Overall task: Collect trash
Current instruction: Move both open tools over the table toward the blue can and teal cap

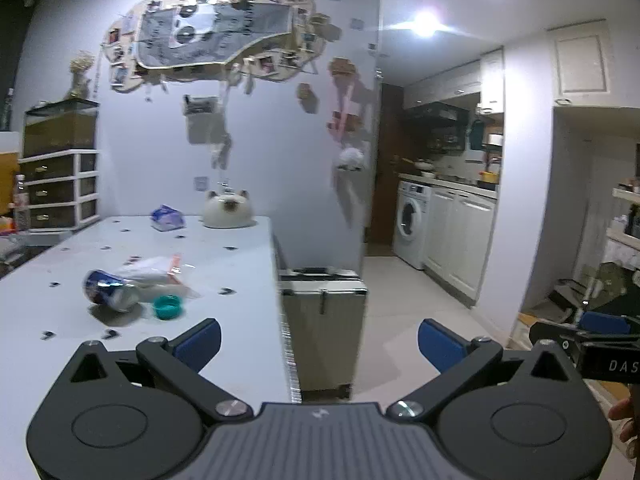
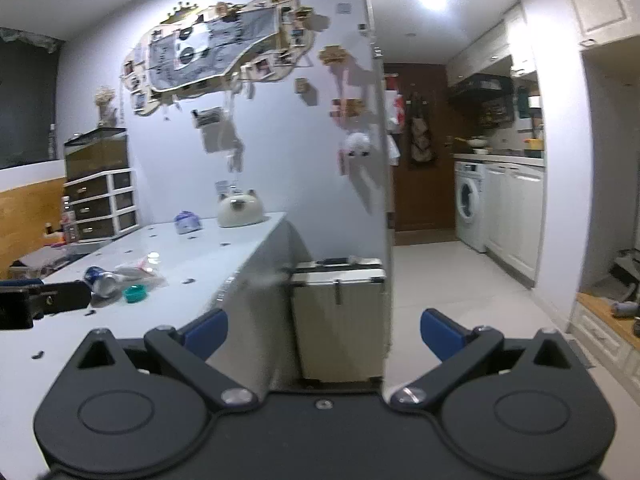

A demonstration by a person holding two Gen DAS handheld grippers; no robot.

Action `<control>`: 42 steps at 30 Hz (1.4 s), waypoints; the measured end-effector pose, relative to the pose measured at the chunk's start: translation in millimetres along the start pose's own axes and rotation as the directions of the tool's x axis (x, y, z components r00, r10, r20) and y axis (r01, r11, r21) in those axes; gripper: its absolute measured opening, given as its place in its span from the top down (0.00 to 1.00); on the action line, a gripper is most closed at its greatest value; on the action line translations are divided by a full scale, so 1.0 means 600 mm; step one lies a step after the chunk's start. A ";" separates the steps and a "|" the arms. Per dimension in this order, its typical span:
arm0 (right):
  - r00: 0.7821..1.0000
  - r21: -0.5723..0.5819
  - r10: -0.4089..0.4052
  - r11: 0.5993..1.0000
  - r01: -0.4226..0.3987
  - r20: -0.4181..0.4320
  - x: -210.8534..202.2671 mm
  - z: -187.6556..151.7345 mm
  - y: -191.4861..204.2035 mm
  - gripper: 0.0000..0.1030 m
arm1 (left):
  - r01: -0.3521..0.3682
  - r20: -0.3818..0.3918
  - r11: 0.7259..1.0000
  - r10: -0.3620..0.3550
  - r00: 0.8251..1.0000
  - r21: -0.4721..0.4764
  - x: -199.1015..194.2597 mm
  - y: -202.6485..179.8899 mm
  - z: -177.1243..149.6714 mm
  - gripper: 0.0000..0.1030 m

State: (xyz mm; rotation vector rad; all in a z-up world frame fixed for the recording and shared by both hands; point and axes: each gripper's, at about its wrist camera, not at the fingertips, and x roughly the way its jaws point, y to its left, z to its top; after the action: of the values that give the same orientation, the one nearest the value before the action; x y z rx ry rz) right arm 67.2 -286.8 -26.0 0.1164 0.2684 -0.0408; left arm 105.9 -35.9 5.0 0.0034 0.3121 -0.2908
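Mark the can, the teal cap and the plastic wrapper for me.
can (image 1: 109, 291), left wrist view, on its crushed side wall.
teal cap (image 1: 167, 306), left wrist view, on its open top.
plastic wrapper (image 1: 154, 266), left wrist view, on its clear middle.

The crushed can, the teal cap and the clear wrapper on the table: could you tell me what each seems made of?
Can: thin metal, probably aluminium; shiny dented silver end, blue print. Teal cap: looks like matte moulded plastic. Wrapper: thin clear plastic film, crinkled, glossy.
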 end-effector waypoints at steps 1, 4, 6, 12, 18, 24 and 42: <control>1.000 -0.002 0.013 1.000 -0.013 -0.004 0.010 0.002 0.010 0.00 | -0.011 -0.002 1.000 0.011 1.000 0.000 0.002 0.013 0.003 0.00; 0.998 -0.010 0.056 0.998 -0.056 -0.017 0.037 0.003 0.042 0.00 | -0.050 -0.006 0.999 0.050 0.999 -0.006 0.004 0.054 0.009 0.00; 0.996 -0.016 0.080 0.997 -0.081 -0.024 0.055 0.005 0.064 0.00 | -0.070 -0.009 0.998 0.069 0.998 -0.009 0.005 0.080 0.013 0.00; 0.991 -0.030 0.130 0.991 -0.131 -0.038 0.110 0.014 0.123 0.00 | -0.146 -0.008 0.989 0.146 0.989 0.011 0.021 0.163 0.036 0.00; 0.986 -0.031 0.160 0.986 -0.162 -0.053 0.164 0.021 0.166 0.00 | -0.196 -0.013 0.980 0.197 0.980 0.031 0.058 0.234 0.060 0.00; 0.980 -0.029 0.180 0.983 -0.183 -0.088 0.220 0.022 0.196 0.00 | -0.189 -0.062 0.982 0.189 0.980 0.011 0.137 0.303 0.071 0.00; 0.964 -0.098 0.215 0.968 -0.232 -0.157 0.350 0.039 0.294 0.07 | -0.101 -0.121 0.676 0.017 0.993 -0.730 0.346 0.532 0.001 0.01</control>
State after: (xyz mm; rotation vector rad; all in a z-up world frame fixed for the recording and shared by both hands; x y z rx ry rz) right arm 285.6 -119.7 -40.5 0.0341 0.4010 0.2086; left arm 385.4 211.5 -70.4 -0.7853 0.5198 -0.0795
